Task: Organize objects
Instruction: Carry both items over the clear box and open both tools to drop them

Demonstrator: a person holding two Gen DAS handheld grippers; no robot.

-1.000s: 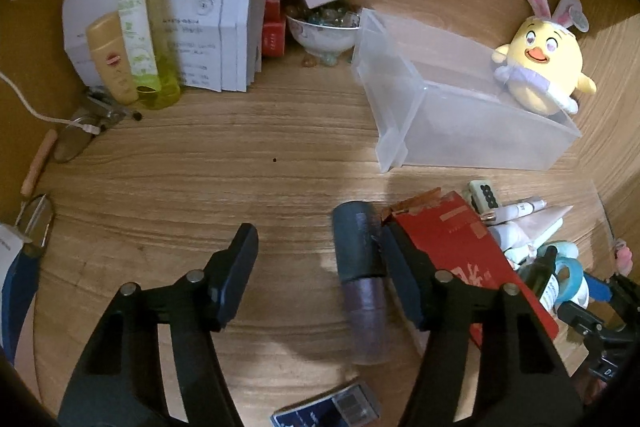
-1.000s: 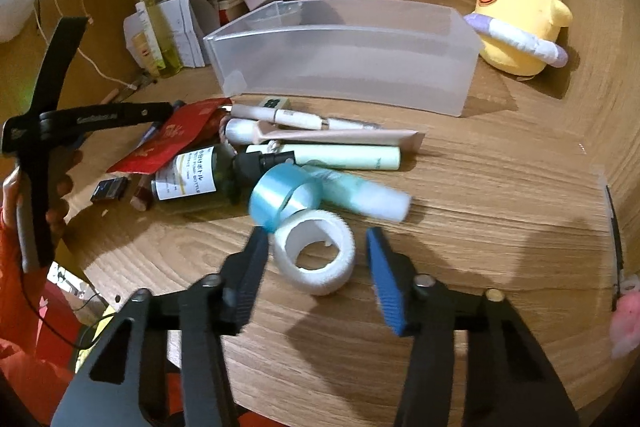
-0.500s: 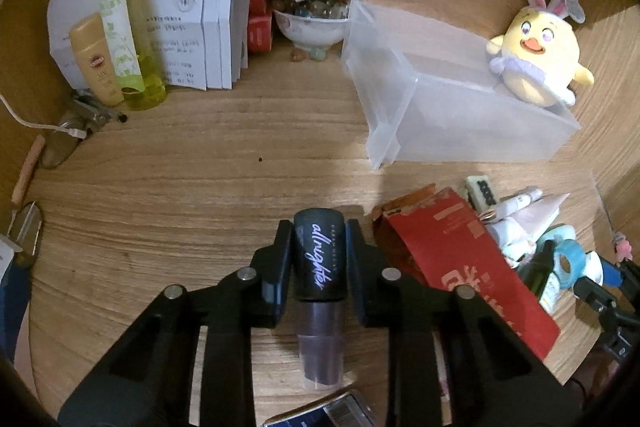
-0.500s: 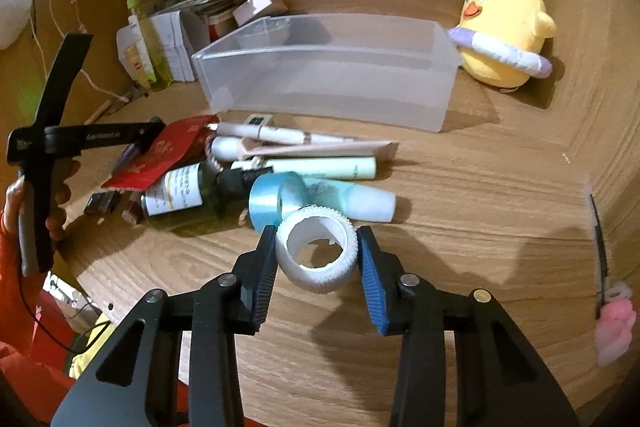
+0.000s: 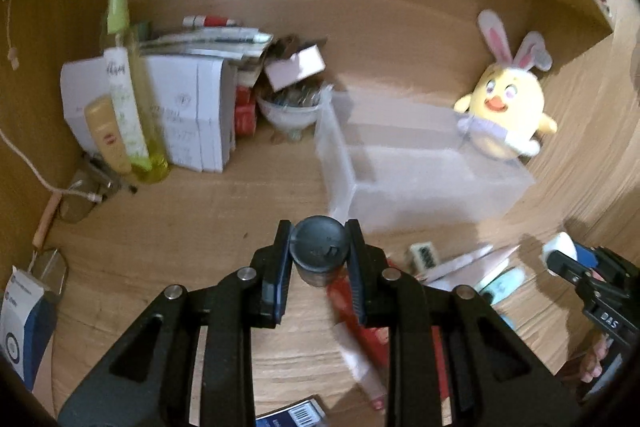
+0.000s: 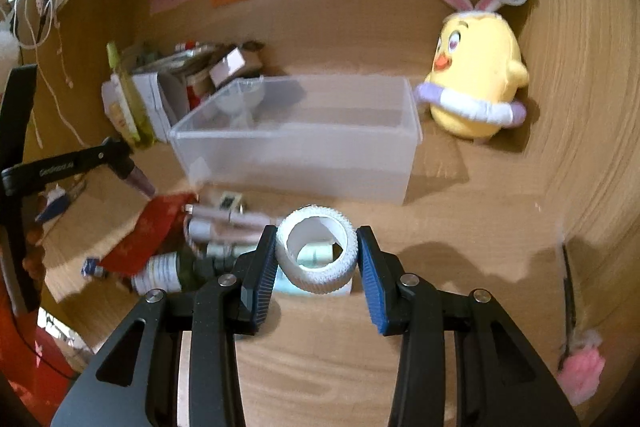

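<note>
Your left claw (image 5: 319, 247) is clamped on the dark bottle (image 5: 319, 251), the right claw (image 6: 316, 255) on the white tape roll (image 6: 316, 253) — both probably clear of the tabletop (image 6: 460, 227). Carry each level over the clear bin (image 6: 296, 143) before letting go.

Warm, dim indoor light is falling from above, casting soft shadows on the wooden desk (image 6: 460, 211) below and beside the fingers. Motion blur is smearing the clutter beyond the fingertips, while the fingers (image 5: 280, 267) themselves are staying sharp. Fisheye distortion is bending the edges; black vignetting is filling the corners.
</note>
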